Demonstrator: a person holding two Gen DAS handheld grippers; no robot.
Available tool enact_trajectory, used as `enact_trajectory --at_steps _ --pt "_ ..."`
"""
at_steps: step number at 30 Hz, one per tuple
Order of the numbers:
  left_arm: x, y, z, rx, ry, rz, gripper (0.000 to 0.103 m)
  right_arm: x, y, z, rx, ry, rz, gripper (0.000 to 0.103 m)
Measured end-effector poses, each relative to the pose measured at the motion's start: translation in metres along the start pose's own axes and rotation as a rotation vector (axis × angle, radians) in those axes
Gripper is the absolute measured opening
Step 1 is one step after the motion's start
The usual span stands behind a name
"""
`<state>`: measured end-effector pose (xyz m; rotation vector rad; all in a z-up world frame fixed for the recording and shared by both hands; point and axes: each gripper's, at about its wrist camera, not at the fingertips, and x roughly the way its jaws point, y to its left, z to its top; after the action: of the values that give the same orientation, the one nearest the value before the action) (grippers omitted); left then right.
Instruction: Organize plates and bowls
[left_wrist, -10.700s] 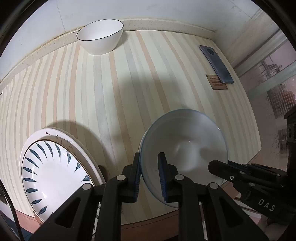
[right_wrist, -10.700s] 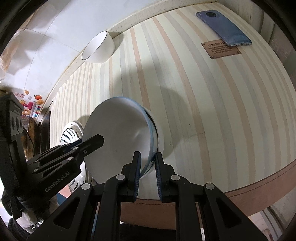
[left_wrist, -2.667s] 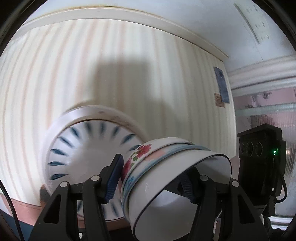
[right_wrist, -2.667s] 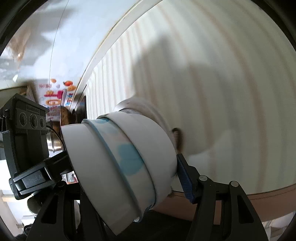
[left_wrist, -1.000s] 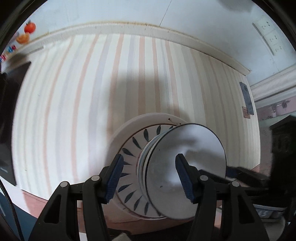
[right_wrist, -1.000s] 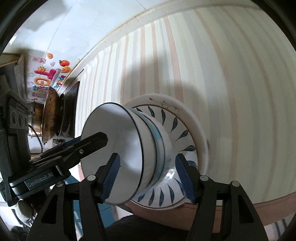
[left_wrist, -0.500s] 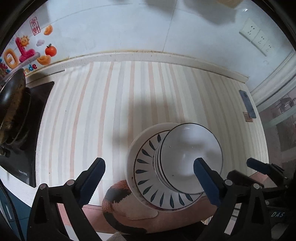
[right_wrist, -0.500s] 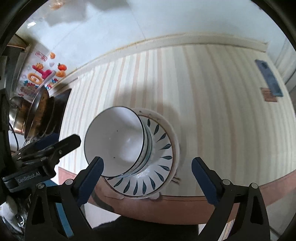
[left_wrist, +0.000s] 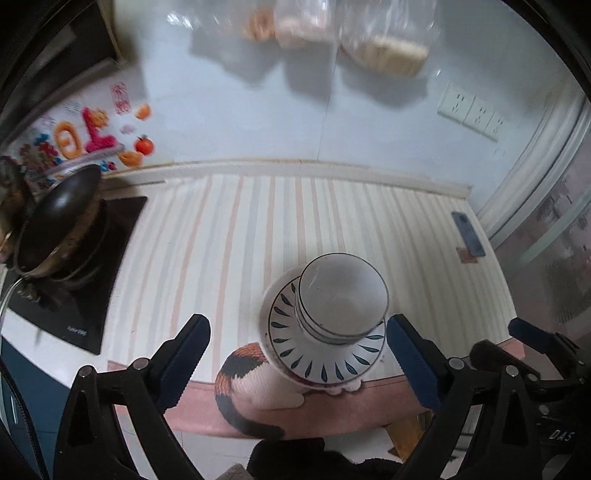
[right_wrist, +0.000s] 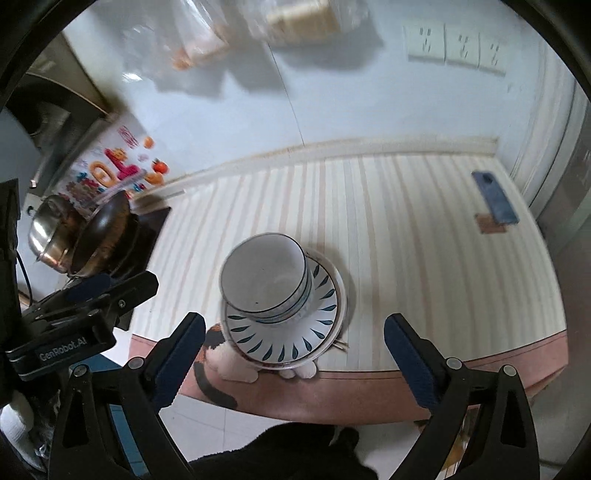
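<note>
Black-framed left gripper and right gripper: jaws spread wide after just opening, nothing between the blue pads, both poised above the counter's near edge. Nested bowls: stacked in a leaf-patterned plate sitting on a cat-shaped mat that overhangs the striped counter. Handling note: withdraw straight upward, clear of the rims; the stack looks slightly off-centre, so avoid nudging it. Phone: far right, well apart.
</note>
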<state>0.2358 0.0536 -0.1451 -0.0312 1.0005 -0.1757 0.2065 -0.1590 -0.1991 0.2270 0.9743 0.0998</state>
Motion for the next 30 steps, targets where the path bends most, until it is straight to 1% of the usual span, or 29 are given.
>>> enact_trajectory --at_steps 2,3,4,9,12,17,20,25,30 --pt "-0.022 -0.003 -0.011 -0.007 -0.039 0.020 0.098 -0.023 0.004 -0.008 -0.014 -0.029 0.002 0.100" --pt "-0.034 -0.005 -0.018 -0.014 -0.054 0.032 0.102 -0.035 0.007 -0.013 -0.024 -0.045 0.006 0.100" --pt "-0.043 -0.007 -0.024 -0.022 -0.065 0.036 0.103 -0.045 0.010 -0.018 -0.032 -0.055 0.005 0.100" --pt "-0.086 -0.012 -0.055 -0.043 -0.119 0.068 0.103 -0.100 0.025 -0.046 -0.092 -0.133 -0.002 0.101" --pt "-0.108 -0.014 -0.071 -0.054 -0.137 0.085 0.103 -0.123 0.032 -0.062 -0.107 -0.158 -0.005 0.101" --pt "-0.137 -0.016 -0.092 -0.047 -0.172 0.121 0.103 -0.149 0.039 -0.083 -0.111 -0.187 0.001 0.101" --pt "-0.147 -0.014 -0.100 -0.054 -0.179 0.119 0.103 -0.162 0.043 -0.092 -0.109 -0.208 0.005 0.101" --pt "-0.162 -0.011 -0.111 -0.055 -0.205 0.114 0.103 -0.183 0.052 -0.107 -0.110 -0.257 -0.018 0.102" --pt "-0.175 -0.007 -0.120 -0.045 -0.236 0.132 0.103 -0.196 0.056 -0.117 -0.089 -0.280 -0.040 0.102"
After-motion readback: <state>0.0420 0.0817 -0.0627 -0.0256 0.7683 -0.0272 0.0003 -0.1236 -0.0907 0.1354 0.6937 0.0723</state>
